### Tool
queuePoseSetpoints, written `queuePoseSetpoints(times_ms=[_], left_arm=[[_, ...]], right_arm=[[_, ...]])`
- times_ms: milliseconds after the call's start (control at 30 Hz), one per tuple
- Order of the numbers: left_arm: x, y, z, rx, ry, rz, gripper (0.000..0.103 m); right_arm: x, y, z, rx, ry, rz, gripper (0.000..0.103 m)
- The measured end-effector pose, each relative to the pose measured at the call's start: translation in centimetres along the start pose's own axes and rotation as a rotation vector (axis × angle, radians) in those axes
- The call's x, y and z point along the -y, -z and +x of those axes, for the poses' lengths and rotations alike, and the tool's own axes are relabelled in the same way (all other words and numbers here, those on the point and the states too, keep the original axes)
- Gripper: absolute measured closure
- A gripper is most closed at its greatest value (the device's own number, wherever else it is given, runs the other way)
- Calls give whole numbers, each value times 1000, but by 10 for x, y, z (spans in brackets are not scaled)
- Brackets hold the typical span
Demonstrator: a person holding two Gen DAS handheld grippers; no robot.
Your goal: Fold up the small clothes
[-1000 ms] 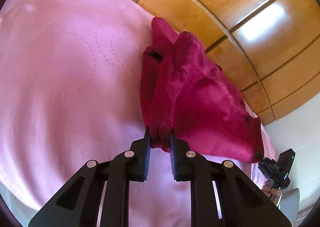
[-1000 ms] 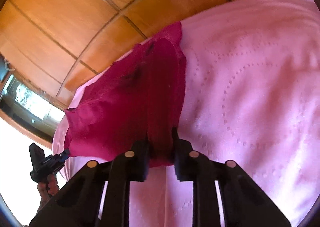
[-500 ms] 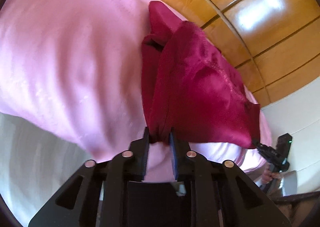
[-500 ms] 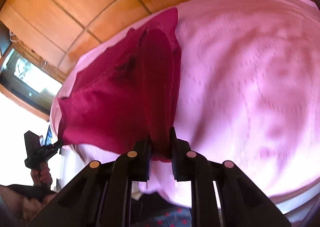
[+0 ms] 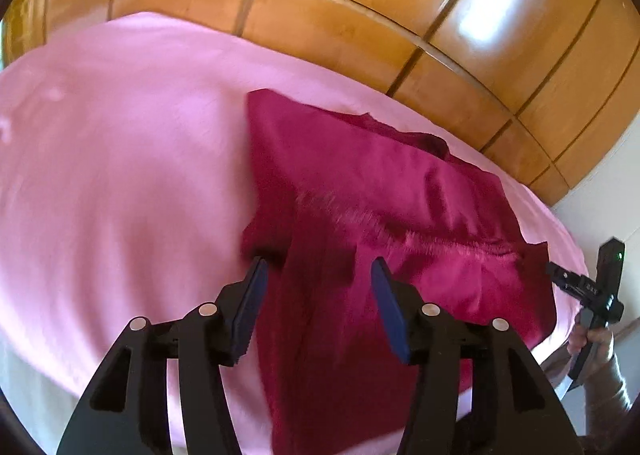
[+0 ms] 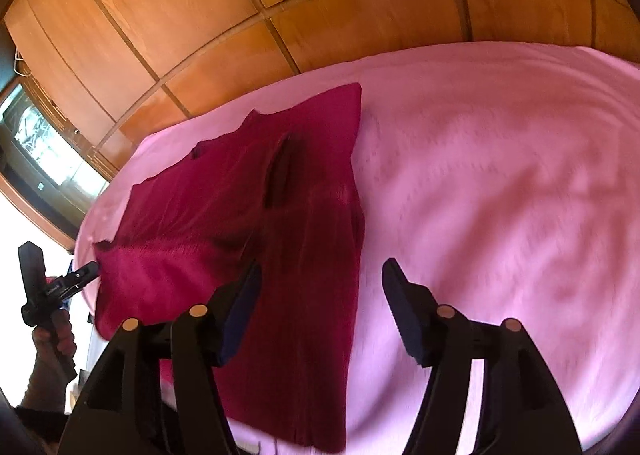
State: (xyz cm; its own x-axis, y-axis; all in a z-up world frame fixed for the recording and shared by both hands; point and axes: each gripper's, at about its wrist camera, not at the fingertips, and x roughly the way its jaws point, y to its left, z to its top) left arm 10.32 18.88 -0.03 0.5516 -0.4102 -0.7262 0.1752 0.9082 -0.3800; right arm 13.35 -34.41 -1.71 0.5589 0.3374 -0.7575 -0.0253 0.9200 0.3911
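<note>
Crimson garment (image 5: 372, 215) lies spread on the pink bed cover (image 5: 120, 175) in the left wrist view; left tongs (image 5: 316, 275) are opening, pads clear of the cloth underneath, wooden panels (image 5: 360, 7) behind. Right wrist view: same garment (image 6: 248, 207) on the cover (image 6: 500, 175), right tongs (image 6: 320, 275) also opening, nothing gripped, its right edge lying between them.

No legible text, label or number anywhere.

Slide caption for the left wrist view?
Left tongs opening above magenta garment lying on pink bedspread.
</note>
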Motion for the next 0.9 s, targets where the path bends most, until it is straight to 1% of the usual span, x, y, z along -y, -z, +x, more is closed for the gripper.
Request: queuePoseSetpoints(times_ms=[33,67,100,133,167,200,333,467,533,567,633,733,900], left_arm=[[2,-4,6,11,-11,-3,50],[1,-8,9,16,-10,-8,53],[1,-10,12,13,10,-13,74],[3,-13,16,5,13,-17,87],[4,-13,15,13,2,-16,91],[4,-12,13,21,-11,-23,94],[3,-5,-18,67,30,-26,95],[2,-2,-57,141,64,-40,96],[2,-10,-63,160,71,-55,96],[1,-14,-63,167,72,-58,96],[3,-31,-59,180,65,-57,96],[8,-57,-47,203,36,-31,96],[12,-107,-11,205,-32,-9,96]], right_arm=[[-1,-4,6,0,5,-2,41],[-1,-7,10,-3,2,-3,46],[-2,-9,15,-10,0,-5,52],[-3,-9,16,-16,2,-12,69],[-6,-9,17,-19,20,-32,88],[-10,-8,14,-13,31,-55,94],[-21,-6,-17,32,15,-92,96],[-37,-12,-50,99,-49,-110,96],[-40,-21,-53,122,-71,-97,96],[-39,-29,-52,134,-87,-80,96],[-38,-44,-44,149,-89,-60,96],[-28,-73,-16,146,-87,18,96],[-22,-114,26,140,-31,44,96]])
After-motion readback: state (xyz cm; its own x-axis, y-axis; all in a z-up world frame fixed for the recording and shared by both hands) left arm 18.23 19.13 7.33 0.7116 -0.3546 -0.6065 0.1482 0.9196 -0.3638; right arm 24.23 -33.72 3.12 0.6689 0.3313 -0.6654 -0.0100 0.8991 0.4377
